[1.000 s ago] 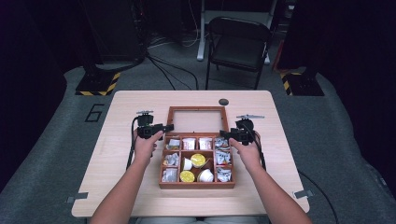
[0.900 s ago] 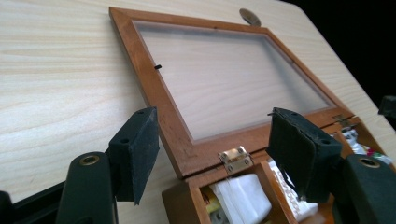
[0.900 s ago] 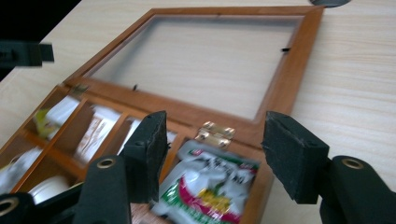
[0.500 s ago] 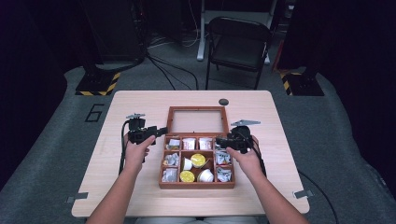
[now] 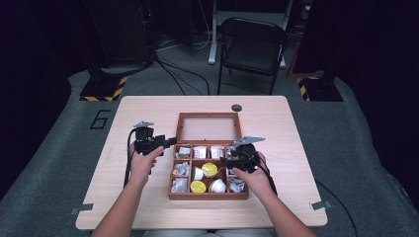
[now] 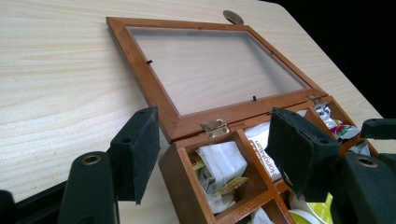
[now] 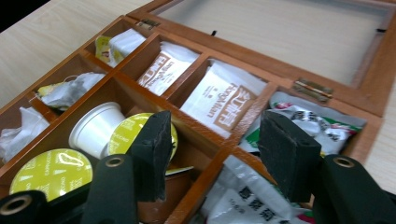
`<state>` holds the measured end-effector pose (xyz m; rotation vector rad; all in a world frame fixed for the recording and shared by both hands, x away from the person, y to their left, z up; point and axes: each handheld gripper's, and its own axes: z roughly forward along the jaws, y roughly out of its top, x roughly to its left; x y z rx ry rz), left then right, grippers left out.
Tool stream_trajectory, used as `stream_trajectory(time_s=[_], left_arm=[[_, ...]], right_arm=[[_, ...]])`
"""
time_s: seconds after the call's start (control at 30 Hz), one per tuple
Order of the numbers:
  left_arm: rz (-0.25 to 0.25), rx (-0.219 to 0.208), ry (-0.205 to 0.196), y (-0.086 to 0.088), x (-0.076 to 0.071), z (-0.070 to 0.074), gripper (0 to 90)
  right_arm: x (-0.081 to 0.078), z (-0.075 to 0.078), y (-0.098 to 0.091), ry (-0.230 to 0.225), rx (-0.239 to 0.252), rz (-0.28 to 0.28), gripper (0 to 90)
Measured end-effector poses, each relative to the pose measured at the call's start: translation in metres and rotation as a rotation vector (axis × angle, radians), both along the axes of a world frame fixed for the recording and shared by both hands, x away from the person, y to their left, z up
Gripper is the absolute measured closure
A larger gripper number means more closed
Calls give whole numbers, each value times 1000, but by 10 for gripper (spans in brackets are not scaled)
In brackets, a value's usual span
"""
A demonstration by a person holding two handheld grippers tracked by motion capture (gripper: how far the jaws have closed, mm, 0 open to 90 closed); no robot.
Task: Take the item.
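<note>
Two hand-held grippers at an open wooden box [image 5: 207, 195] of tea packets and coffee capsules.

The left gripper [image 6: 210, 154] has its jaws spread, straddling the box's back corner without touching. The right gripper [image 7: 212, 154], jaws just closing but apart and holding nothing, hovers over the divider between a yellow-lidded capsule [image 7: 123, 133] and foil packets [image 7: 303, 119].

One wooden box [image 5: 207, 195], nine compartments; two yellow-lidded capsules [image 5: 209, 169]; two grippers; one chair [image 5: 252, 47].

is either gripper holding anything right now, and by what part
Nothing is held. The left gripper is open at the box's back corner; the right gripper is open over its compartments.
</note>
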<state>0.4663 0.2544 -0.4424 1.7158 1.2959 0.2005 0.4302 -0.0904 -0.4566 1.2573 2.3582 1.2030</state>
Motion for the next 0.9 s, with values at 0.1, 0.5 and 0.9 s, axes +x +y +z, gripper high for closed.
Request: stream_trajectory(time_s=[0.1, 0.5, 0.9], left_arm=[[-4, -7, 3, 1, -3, -2, 341], [27, -12, -6, 10, -11, -2, 341], [37, -37, -2, 14, -14, -1, 341]], right_arm=[[-1, -1, 4, 2, 10, 14, 421], [-6, -7, 25, 32, 7, 87, 394], [-5, -17, 36, 79, -35, 114, 385]])
